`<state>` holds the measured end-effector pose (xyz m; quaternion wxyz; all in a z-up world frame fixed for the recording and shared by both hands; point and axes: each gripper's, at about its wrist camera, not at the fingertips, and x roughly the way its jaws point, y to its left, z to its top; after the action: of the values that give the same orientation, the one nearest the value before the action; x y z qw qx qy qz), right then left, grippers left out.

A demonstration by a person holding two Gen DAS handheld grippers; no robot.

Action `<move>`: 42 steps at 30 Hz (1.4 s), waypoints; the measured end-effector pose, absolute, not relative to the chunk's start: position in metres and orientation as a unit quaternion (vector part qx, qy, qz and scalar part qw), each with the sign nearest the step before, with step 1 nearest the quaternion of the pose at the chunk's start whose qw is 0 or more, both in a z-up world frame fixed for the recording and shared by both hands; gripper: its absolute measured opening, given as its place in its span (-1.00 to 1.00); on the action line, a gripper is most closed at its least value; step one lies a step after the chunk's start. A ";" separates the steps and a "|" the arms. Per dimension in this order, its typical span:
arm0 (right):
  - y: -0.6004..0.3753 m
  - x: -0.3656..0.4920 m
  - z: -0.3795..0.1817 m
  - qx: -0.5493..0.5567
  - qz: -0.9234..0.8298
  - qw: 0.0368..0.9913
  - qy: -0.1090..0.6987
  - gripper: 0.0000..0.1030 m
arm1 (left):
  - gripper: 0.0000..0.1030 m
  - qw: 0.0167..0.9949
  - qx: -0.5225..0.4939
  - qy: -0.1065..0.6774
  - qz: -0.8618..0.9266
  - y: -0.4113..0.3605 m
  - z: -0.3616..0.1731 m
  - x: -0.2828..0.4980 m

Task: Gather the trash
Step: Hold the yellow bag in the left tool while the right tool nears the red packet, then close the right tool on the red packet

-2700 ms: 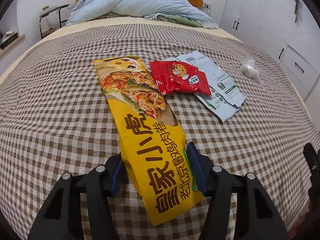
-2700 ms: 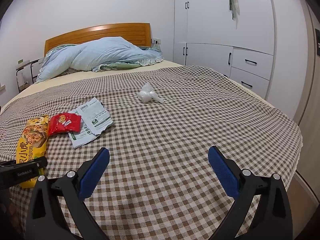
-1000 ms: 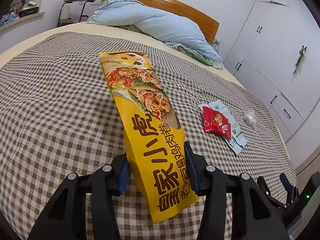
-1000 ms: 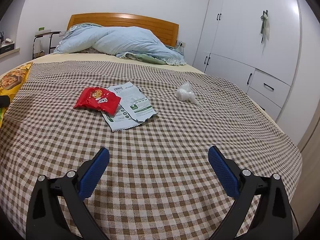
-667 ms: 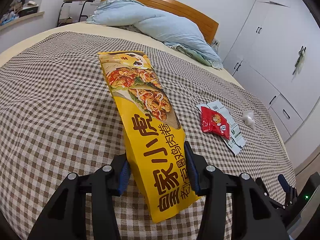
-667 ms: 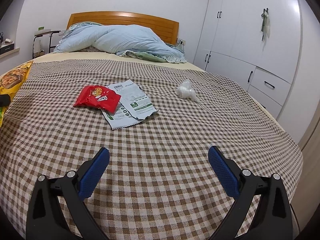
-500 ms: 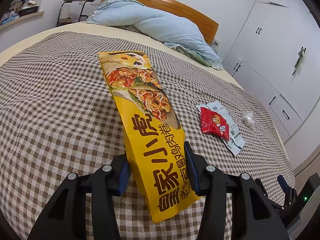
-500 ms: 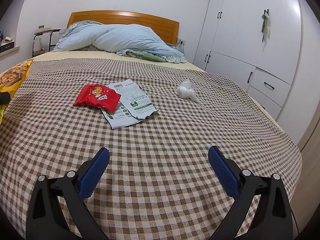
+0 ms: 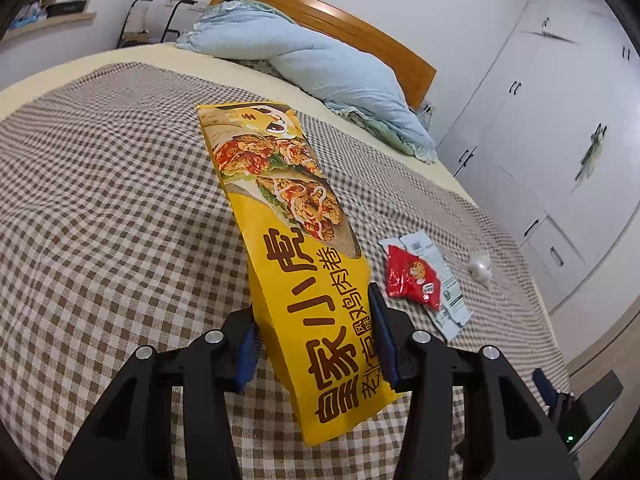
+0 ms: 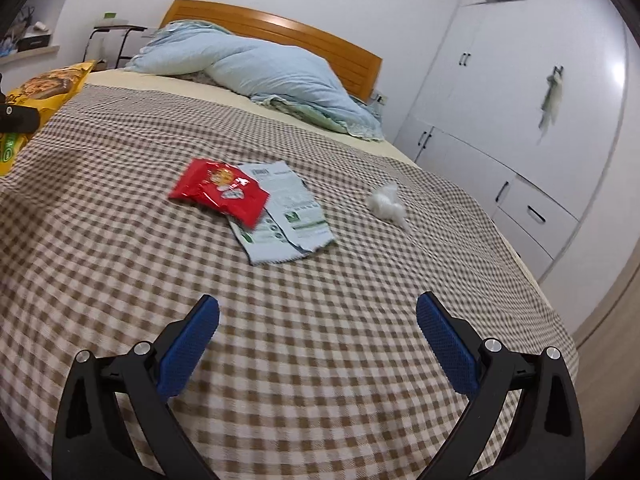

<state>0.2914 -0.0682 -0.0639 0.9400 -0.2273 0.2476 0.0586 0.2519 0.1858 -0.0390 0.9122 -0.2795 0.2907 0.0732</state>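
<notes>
Yellow packaging fills the middle of the left wrist view: the long yellow snack bag [image 9: 298,248] is pinched near its lower end between the blue pads of the left gripper [image 9: 316,344], its printed end jutting forward above the checked bedspread [image 9: 100,208]. That grip looks the same as a second ago, and the bag sits in the view just as it did then. Compared with the oldest frame, where the bag lay flat on the cover beside the other litter, it is now raised off the bed and well apart from them.

On the bedspread towards its right edge lies the red snack packet [image 9: 412,280], resting partly on top of the white and green wrapper [image 9: 450,292]; the crumpled white tissue [image 9: 480,266] sits near them, closer to the wardrobe [image 9: 560,128] side. A blue duvet [image 9: 312,56] is heaped at the head end against the wooden headboard [image 9: 360,24].

From the right wrist view, the right gripper [image 10: 318,330] has its jaws spread wide with nothing between them, hanging over bare checked cloth at the foot end. The red packet [image 10: 220,190], the wrapper [image 10: 288,216] and the tissue [image 10: 386,200] appear larger and nearer the centre than half a second ago, and the whole view is tilted and slightly blurred. The yellow bag [image 10: 44,88] shows at the far left edge
</notes>
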 end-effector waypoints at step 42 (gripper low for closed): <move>0.040 0.424 -0.097 -0.352 0.143 0.883 0.276 0.84 | -0.12 0.882 -0.354 0.310 0.025 0.231 -0.055 0.301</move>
<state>0.4236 0.0399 -0.0970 0.8831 -0.3517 0.2759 0.1426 0.3013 0.2306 -0.0546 0.8821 -0.3542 0.3097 0.0250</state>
